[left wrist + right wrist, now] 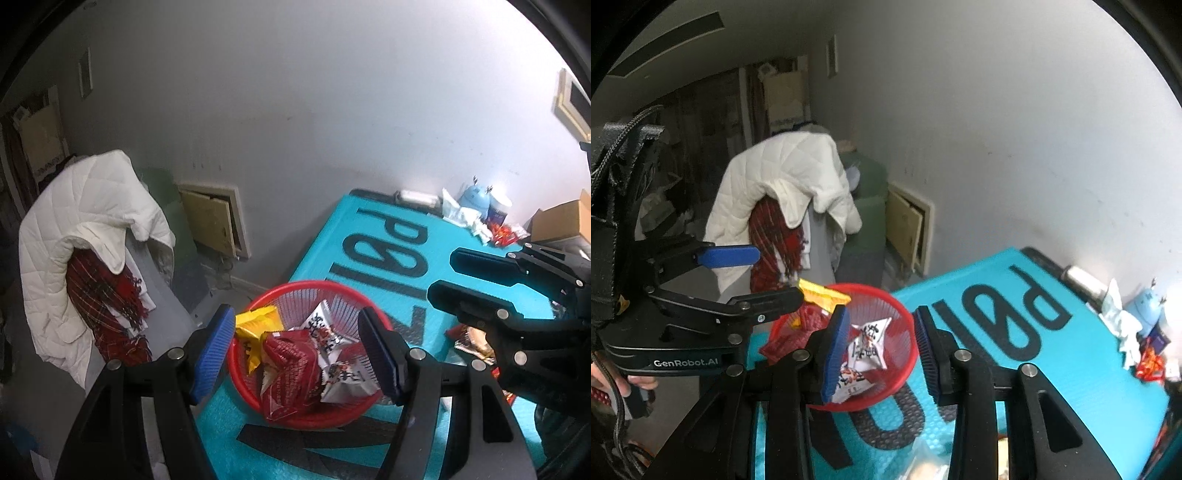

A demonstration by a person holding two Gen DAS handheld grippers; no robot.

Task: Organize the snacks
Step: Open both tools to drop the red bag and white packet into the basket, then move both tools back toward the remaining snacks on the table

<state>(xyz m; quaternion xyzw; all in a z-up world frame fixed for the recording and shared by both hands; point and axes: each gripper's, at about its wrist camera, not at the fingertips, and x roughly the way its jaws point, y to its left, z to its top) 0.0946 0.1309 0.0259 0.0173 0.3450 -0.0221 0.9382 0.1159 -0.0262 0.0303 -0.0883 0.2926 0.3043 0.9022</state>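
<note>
Snacks sit mostly in the red basket [314, 415] near the tabletop [373, 236] edge: a yellow packet [255, 325] against the far-left wall, a red packet [291, 369] slumped across the middle, and white packets [343, 369] on the right side. From the left wrist view my left tongs [299, 354] hang above the basket with nothing between the pads, blue fingers [212, 354] spread wide enough to frame the whole pile. My right tongs [882, 347] also hover over the basket, jaws parted with a clear gap and nothing gripped; through that gap I see a white packet [868, 343] lying in the basket below. The relation that matters for my next move, as I judge it, is that the basket lies straight ahead and below both tongs, while the loose snacks lie elsewhere: a small heap of red-wrapped pieces [502, 234] far off by the wall end of the tabletop, and a packet [476, 341] close under the right tongs on the near side. I judge the right hand the nearer one to that close packet, though its long axis is hidden behind the tongs and I cannot tell how it lies. A person's fingers [639, 382] show at the left handle.
</note>
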